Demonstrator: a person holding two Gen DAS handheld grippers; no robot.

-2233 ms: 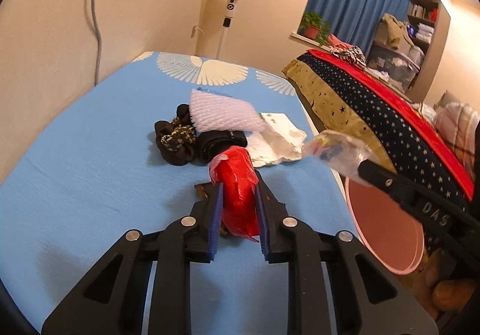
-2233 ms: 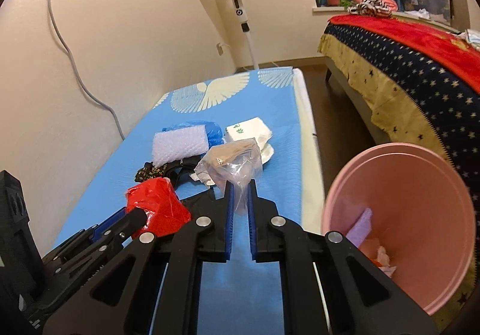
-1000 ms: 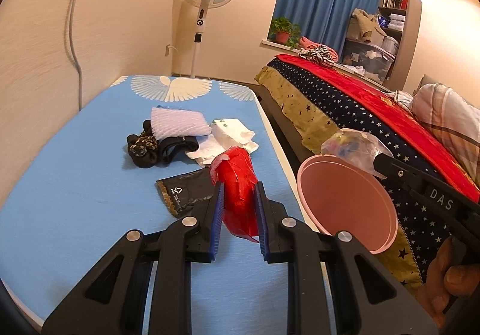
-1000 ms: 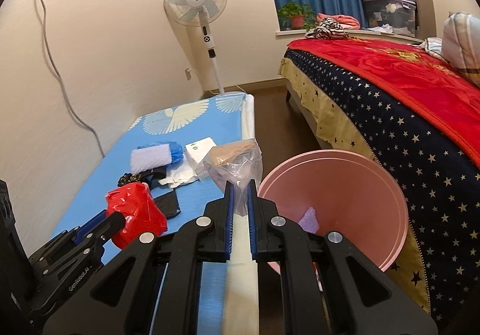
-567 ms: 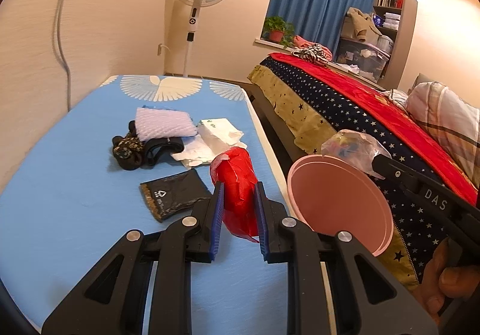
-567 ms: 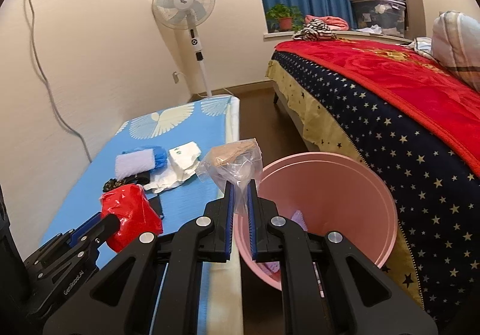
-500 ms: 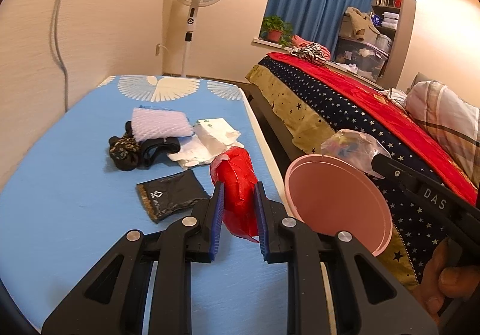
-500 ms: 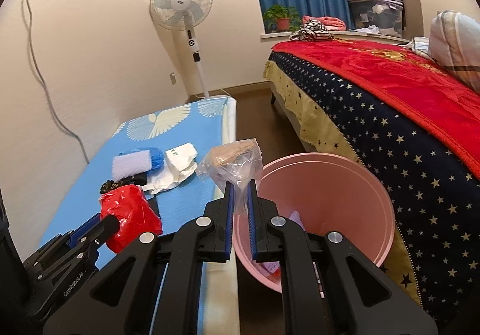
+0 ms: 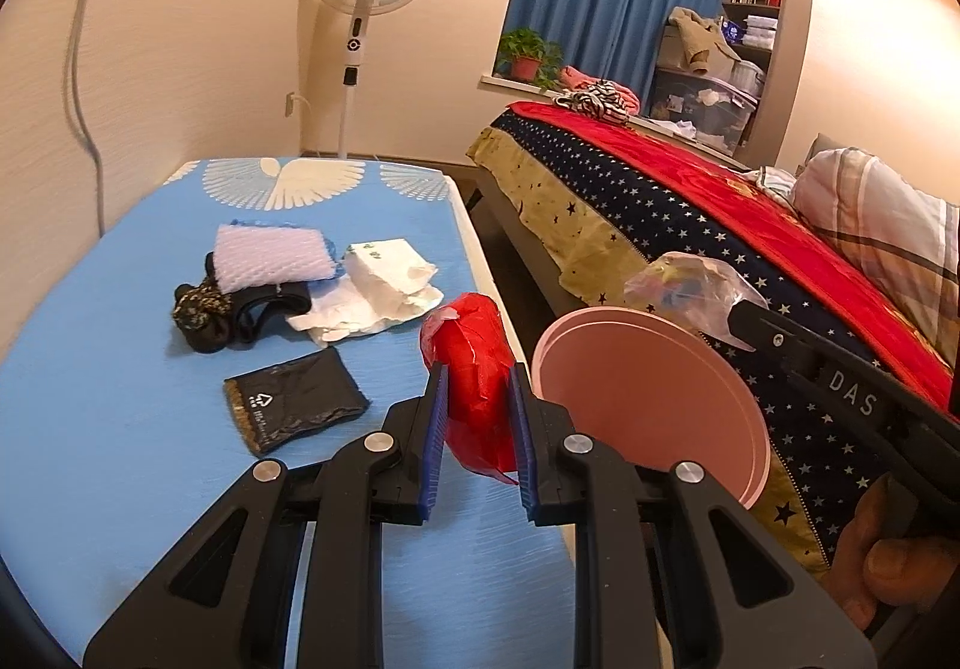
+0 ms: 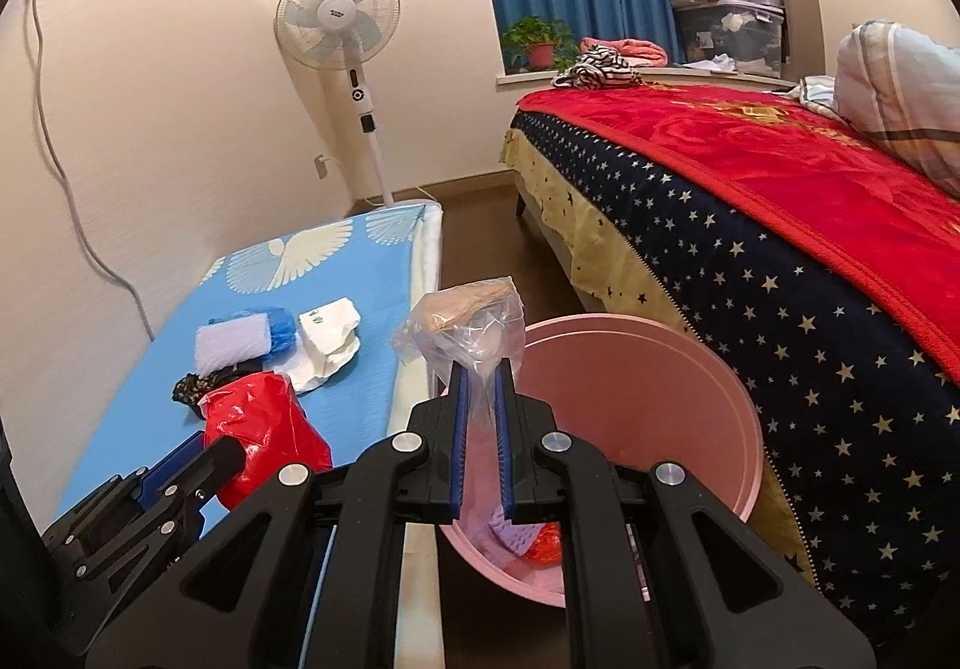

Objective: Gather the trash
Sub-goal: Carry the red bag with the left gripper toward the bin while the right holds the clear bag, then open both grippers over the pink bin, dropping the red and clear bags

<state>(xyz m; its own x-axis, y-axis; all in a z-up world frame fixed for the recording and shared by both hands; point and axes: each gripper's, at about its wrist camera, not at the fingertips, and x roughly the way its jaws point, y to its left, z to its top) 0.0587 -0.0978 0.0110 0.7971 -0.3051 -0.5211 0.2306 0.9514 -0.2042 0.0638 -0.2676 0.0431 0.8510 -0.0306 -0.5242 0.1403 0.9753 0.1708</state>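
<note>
1. Red plastic wad (image 9: 474,387): crumpled, glossy, with a pale torn patch at its top. It is clamped between the blue-lined jaws of the left gripper (image 9: 476,375) and stands up past the fingertips, above the near right edge of the blue mat (image 9: 90,399).
2. Clear plastic bag (image 10: 474,333): wrinkled, transparent, with a tan patch near its top. The right gripper (image 10: 480,375) pinches it in a narrow grip; most of the bag stands above the tips, and a strip hangs down between the pads.
3. Pink bin (image 10: 690,399): round and open, directly ahead of and below the right gripper, beside the mat and the starred bedspread (image 10: 780,279).
4. Pose: both grippers are held level, side by side and pointing forward, the left one over the mat edge, the right one over the near rim of the bin. A hand (image 9: 894,561) grips the right tool's handle.
5. Left wrist view only: ahead and to the left of the left gripper lie a black pouch (image 9: 294,405), white crumpled paper (image 9: 372,291), a white foam sheet (image 9: 270,255) and dark fabric (image 9: 210,309).
6. Right wrist view only: the bin's inside, holding lilac and red scraps (image 10: 528,537) at the bottom.
</note>
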